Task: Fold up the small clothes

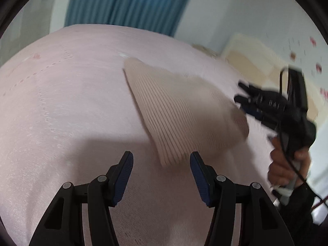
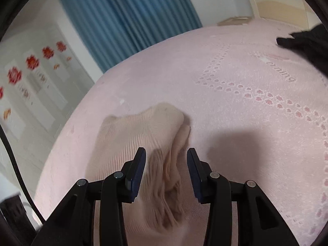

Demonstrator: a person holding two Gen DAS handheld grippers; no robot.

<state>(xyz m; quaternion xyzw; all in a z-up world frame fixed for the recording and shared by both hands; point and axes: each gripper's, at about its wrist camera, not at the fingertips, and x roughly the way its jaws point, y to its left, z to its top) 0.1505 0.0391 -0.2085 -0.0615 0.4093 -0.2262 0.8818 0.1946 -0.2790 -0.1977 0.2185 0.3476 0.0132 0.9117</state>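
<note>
Knitwear, beige and ribbed, lies on a pink bedspread: this small ribbed garment sits toward the middle of the bed, somewhat nearer the far edge where the blue curtain hangs. From the left wrist view it looks like a rough triangle with one corner pointing to the far edge and its broad end close to the near side, blurred at its borders. From the right wrist view the same garment is bunched, with a folded ridge on its right side and loose rumpled layers near the camera.

The left gripper hovers over the bedspread with its jaws spread wide and nothing between them; the garment's near edge lies just beyond the right finger. The right gripper has its jaws spread too, straddling the rumpled part of the garment without pinching it. In the left wrist view that right gripper appears at the garment's right corner, held by a hand.

A black cloth lies at the far right edge of the bed. No containers show in either view.
</note>
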